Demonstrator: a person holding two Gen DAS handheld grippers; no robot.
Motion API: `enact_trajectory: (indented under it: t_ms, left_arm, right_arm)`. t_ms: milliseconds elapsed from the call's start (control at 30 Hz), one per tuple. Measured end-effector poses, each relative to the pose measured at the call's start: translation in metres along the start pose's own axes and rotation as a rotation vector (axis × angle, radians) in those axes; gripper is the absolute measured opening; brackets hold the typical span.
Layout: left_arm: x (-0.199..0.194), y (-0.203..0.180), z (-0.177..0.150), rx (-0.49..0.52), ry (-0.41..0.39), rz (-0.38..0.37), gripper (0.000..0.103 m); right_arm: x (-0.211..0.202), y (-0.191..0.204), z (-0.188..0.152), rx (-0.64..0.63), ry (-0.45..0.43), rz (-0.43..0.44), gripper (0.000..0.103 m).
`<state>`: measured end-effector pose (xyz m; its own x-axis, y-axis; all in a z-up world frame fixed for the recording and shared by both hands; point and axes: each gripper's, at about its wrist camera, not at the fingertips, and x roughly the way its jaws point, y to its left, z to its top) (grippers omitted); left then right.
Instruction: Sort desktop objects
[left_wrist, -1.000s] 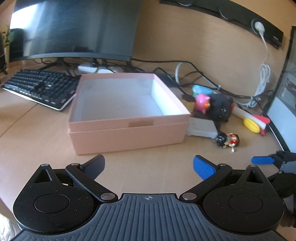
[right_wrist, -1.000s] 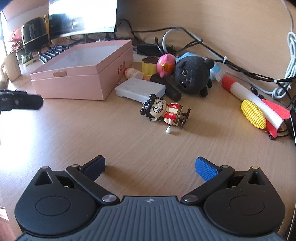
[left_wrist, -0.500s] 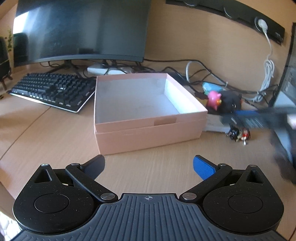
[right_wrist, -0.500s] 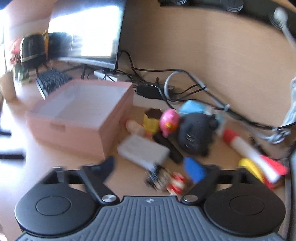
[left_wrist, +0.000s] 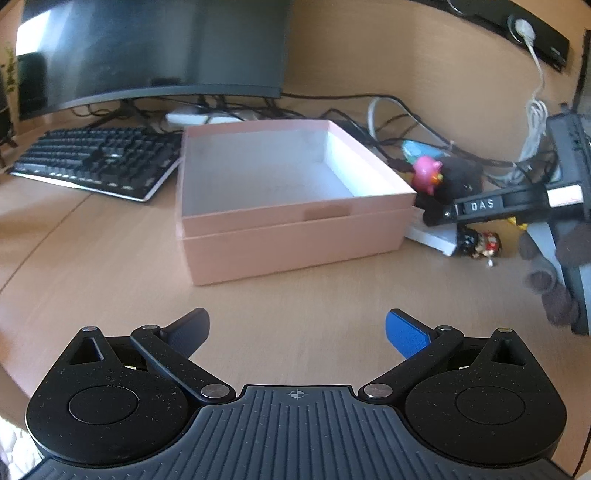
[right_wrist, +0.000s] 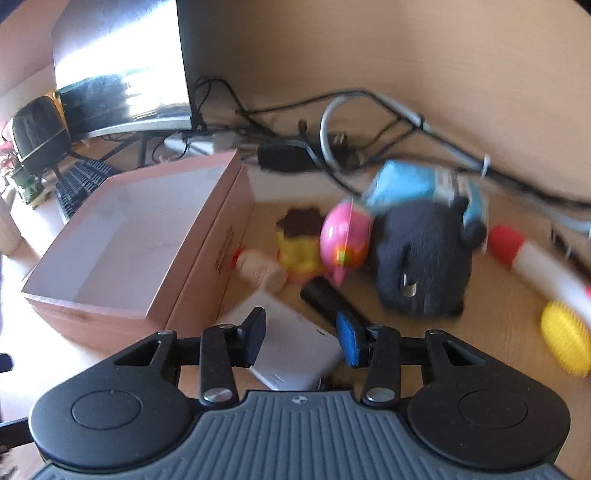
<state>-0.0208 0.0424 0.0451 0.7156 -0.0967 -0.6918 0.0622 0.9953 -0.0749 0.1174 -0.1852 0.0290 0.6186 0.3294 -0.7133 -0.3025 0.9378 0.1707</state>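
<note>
An open pink box (left_wrist: 295, 236) (right_wrist: 199, 266) stands mid-desk with nothing inside. Right of it lie a white flat box (right_wrist: 291, 365) (left_wrist: 432, 236), a small doll (left_wrist: 480, 243), a pink bird toy (right_wrist: 345, 240), a black plush (right_wrist: 424, 258), a yellow cake toy (right_wrist: 299, 251) and a red-and-white rocket (right_wrist: 532, 258). My right gripper (right_wrist: 301, 339) hovers over the white box, its jaws closing, with the pads pressing on nothing. My left gripper (left_wrist: 297, 328) is open over bare desk in front of the pink box.
A keyboard (left_wrist: 96, 158) and monitor (left_wrist: 147, 48) stand left of the pink box. Cables (right_wrist: 369, 110) run along the back wall. A yellow corn toy (right_wrist: 565, 336) lies at the right. A gloved hand (left_wrist: 554, 280) holds the right tool.
The right gripper has moved forward from open desk to over the white box and toys, and its jaws have narrowed. It has entered the left wrist view from the right.
</note>
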Motion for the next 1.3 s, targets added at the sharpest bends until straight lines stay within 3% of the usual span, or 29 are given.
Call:
enact_trajectory:
  t_ms: [100, 267, 433, 533, 633, 700, 933, 1000, 1100, 1267, 1300]
  left_arm:
    - [0.002, -0.008, 0.001, 0.03, -0.001, -0.008, 0.103]
    - [0.002, -0.011, -0.003, 0.049, 0.014, 0.02, 0.103]
    - [0.003, -0.007, -0.007, 0.051, 0.038, 0.055, 0.103]
    - [0.001, -0.007, -0.01, 0.06, 0.051, 0.061, 0.103]
    - [0.002, -0.014, -0.009, 0.057, 0.07, 0.027, 0.103]
    - [0.003, -0.025, -0.008, 0.069, 0.072, -0.015, 0.103]
    - [0.015, -0.073, -0.002, 0.128, 0.052, -0.068, 0.103]
    - [0.022, -0.084, 0.0, 0.135, 0.07, -0.073, 0.103]
    - [0.04, -0.101, 0.001, 0.165, 0.105, -0.041, 0.103]
    - [0.061, -0.103, 0.012, 0.189, 0.046, 0.007, 0.103]
    - [0.064, -0.101, 0.014, 0.194, 0.043, 0.005, 0.096]
  right_arm:
    - [-0.012, -0.003, -0.014, 0.059, 0.015, 0.047, 0.042]
    - [-0.026, 0.011, -0.035, 0.041, 0.025, 0.108, 0.043]
    - [-0.035, 0.036, -0.051, 0.034, 0.046, 0.238, 0.046]
    - [-0.049, 0.044, -0.052, 0.046, 0.004, 0.27, 0.046]
    - [-0.075, 0.038, -0.048, 0.058, -0.108, 0.182, 0.061]
    - [-0.097, 0.03, -0.049, 0.045, -0.205, 0.053, 0.081]
    - [-0.148, 0.004, -0.083, 0.044, -0.282, -0.205, 0.09]
    - [-0.156, 0.002, -0.098, 0.039, -0.291, -0.257, 0.1]
    - [-0.164, -0.001, -0.118, 0.049, -0.287, -0.297, 0.101]
    - [-0.171, 0.005, -0.141, 0.035, -0.261, -0.315, 0.101]
    - [-0.172, 0.006, -0.142, 0.029, -0.26, -0.311, 0.101]
